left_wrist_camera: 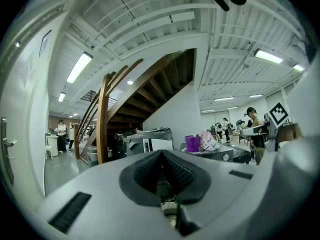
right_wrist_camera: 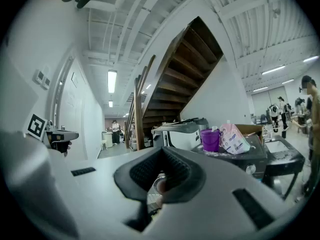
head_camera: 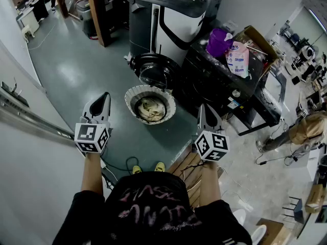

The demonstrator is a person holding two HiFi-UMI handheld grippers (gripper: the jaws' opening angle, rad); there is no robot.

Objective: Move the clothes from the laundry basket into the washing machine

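A round white laundry basket [head_camera: 137,93] stands on the floor in front of me with crumpled light clothes [head_camera: 151,107] inside. Just behind it the round door [head_camera: 153,68] of the black washing machine [head_camera: 214,80] hangs open. My left gripper [head_camera: 105,98] is held level to the left of the basket, shut and empty. My right gripper [head_camera: 203,109] is level to the basket's right, near the machine's front, also shut and empty. In the left gripper view the jaws [left_wrist_camera: 162,156] meet with nothing between them, and the right gripper view shows the same for its jaws [right_wrist_camera: 162,154].
A purple tub [head_camera: 218,41] and a pink detergent bag [head_camera: 238,57] sit on top of the washing machine. A white and black appliance [head_camera: 171,14] stands behind it. A white wall with a rail [head_camera: 30,119] runs along my left. A wooden staircase [left_wrist_camera: 107,114] rises farther back, and people stand in the distance.
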